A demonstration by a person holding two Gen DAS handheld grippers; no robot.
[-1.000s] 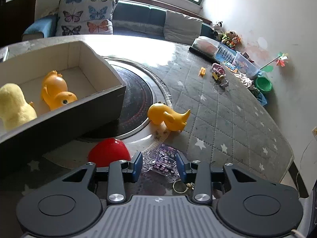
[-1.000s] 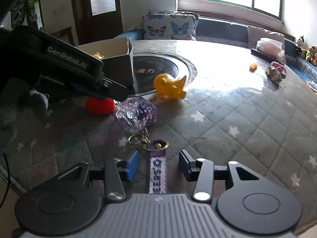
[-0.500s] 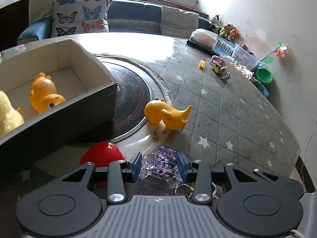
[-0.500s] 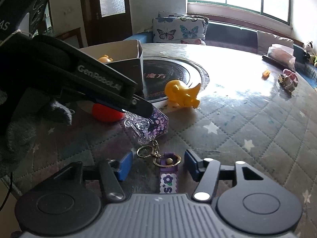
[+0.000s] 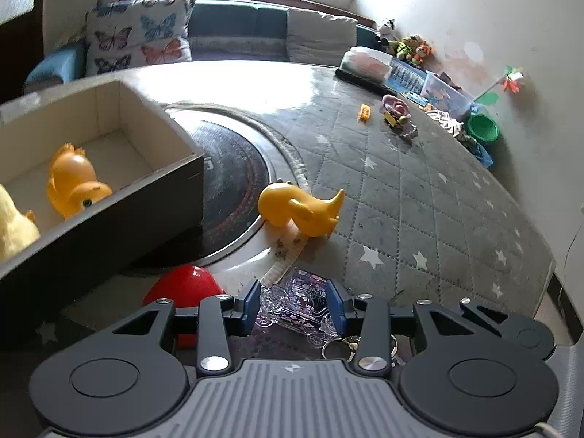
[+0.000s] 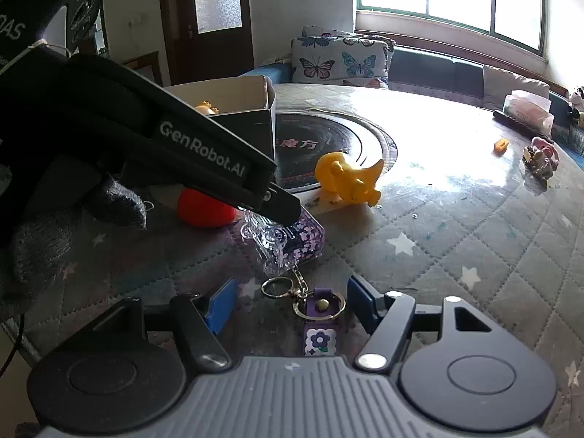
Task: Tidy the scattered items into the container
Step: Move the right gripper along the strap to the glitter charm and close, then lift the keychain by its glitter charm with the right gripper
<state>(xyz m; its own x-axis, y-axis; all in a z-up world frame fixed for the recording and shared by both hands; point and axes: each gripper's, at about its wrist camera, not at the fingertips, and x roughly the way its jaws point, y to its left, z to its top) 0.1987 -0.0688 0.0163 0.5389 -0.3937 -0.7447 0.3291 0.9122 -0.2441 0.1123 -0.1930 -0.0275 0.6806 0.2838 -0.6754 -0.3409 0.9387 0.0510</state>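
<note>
Left wrist view: the left gripper (image 5: 295,304) sits low over the quilted star-patterned table cover (image 5: 419,197), its blue pads pressed against both sides of the clear car-shaped keychain charm (image 5: 295,303), so it is clamped on that charm. The charm's rings (image 5: 341,345) trail back at 5 o'clock from it, toward the gripper body. A red dome-shaped toy (image 5: 182,286) lies just beside the left finger at 9 o'clock. The yellow dinosaur toy (image 5: 299,208) stands at 12 o'clock from the charm, at the edge of the dark round inset (image 5: 233,182). The container (image 5: 109,197), an open box at 10 o'clock, holds an orange duck (image 5: 73,182) and a pale yellow plush (image 5: 14,226).

Right wrist view: the left gripper (image 6: 288,211) slants down from 10 o'clock, held by a hand in a grey knit glove (image 6: 43,233), its tip on the charm (image 6: 288,237). The right gripper (image 6: 292,304) hovers low with its blue fingers (image 6: 221,304) spread wide, holding nothing; between them lie the key ring (image 6: 275,287) and the purple flower-print strap (image 6: 321,332), linked to the charm by a short chain. The dinosaur (image 6: 346,179) stands at 1 o'clock from the charm, and the box (image 6: 241,116) at 11 o'clock.
</note>
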